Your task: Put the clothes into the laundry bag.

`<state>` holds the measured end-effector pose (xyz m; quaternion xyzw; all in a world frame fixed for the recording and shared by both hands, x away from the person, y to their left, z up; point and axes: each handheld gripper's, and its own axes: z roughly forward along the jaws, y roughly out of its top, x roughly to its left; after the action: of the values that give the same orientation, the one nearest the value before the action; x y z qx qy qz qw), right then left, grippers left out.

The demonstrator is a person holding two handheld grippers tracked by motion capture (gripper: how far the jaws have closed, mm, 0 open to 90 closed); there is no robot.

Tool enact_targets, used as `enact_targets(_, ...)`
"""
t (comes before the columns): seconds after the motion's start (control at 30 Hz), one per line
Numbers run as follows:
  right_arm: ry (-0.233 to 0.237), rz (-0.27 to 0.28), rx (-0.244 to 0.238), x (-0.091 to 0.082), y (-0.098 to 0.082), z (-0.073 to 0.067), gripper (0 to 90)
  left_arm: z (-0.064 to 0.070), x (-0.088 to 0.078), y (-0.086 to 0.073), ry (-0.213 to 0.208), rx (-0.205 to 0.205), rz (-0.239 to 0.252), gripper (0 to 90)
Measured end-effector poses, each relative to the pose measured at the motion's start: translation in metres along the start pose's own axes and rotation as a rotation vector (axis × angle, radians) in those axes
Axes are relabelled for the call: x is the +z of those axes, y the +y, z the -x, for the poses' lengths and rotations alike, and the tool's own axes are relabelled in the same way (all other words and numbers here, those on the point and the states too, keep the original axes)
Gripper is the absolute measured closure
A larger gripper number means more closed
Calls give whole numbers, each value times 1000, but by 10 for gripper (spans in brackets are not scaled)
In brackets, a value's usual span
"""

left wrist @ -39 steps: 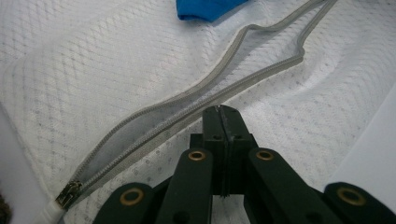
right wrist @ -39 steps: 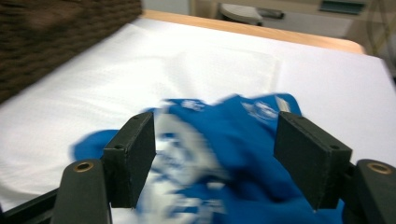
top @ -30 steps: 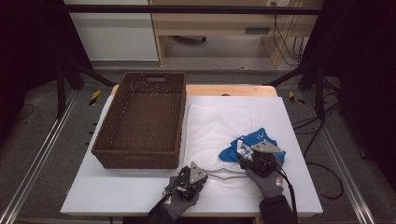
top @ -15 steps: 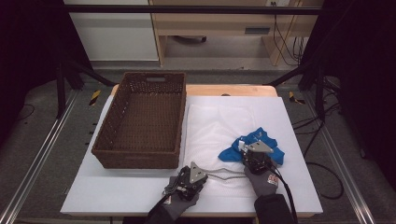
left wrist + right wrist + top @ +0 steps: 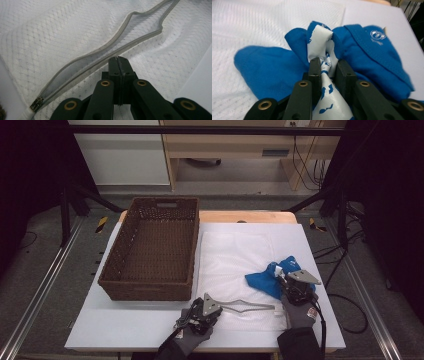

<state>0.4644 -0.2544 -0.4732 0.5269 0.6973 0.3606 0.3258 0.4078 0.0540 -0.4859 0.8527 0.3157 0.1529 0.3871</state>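
Since the earlier frame, the right gripper (image 5: 291,281) has been shifted slightly over the blue garment (image 5: 270,280); its jaws have just been closing.

High view: garment lies at the right edge of the white mesh bag (image 5: 235,260); wicker basket (image 5: 150,285) beside it.

Left gripper view: left gripper (image 5: 118,61) is clamped on the bag's zipper edge (image 5: 100,60).

Right gripper view: jaws are pinched narrowly on the garment's white printed fabric (image 5: 325,67).

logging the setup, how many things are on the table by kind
wicker basket: 1
white mesh laundry bag: 1
blue garment: 1
handheld grippers: 2, left gripper and right gripper
total: 5
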Motion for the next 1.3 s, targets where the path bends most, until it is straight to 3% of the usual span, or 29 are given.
enact_targets(0.2, 33, 0, 6, -1, 1, -2, 645, 1, 0, 0, 9, 6, -1, 895)
enact_targets(0.4, 87, 95, -12, -27, 13, -4, 546, 0, -2, 1, 14, 3, 7, 888)
enact_targets(0.5, 121, 119, -39, -39, 17, -10, 518, -1, -6, 4, -2, -9, 30, 897)
enact_targets(0.53, 180, 125, -57, -43, 17, -17, 507, 2, -7, 5, -9, -3, 35, 898)
enact_targets(0.57, 180, 125, -57, -43, 17, -17, 507, 2, -7, 5, -9, -3, 35, 899)
enact_targets(0.67, 259, 111, -55, -43, 16, -29, 495, 8, -5, 5, -23, 20, 28, 900)
enact_targets(0.7, 312, 77, -72, -37, 14, -43, 483, 10, -5, 4, -26, 27, 21, 900)
enact_targets(0.73, 312, 77, -72, -37, 14, -43, 483, 11, -4, 4, -30, 30, 19, 900)
enact_targets(0.77, 337, 50, -86, -32, 11, -52, 482, 12, -3, 4, -30, 35, 12, 900)
enact_targets(0.97, 377, -19, -90, -21, -1, -66, 478, 10, -1, 1, -36, 27, 4, 900)
enact_targets(1.3, 390, -83, -109, -11, -15, -73, 476, 7, -1, 0, -50, 22, 0, 899)
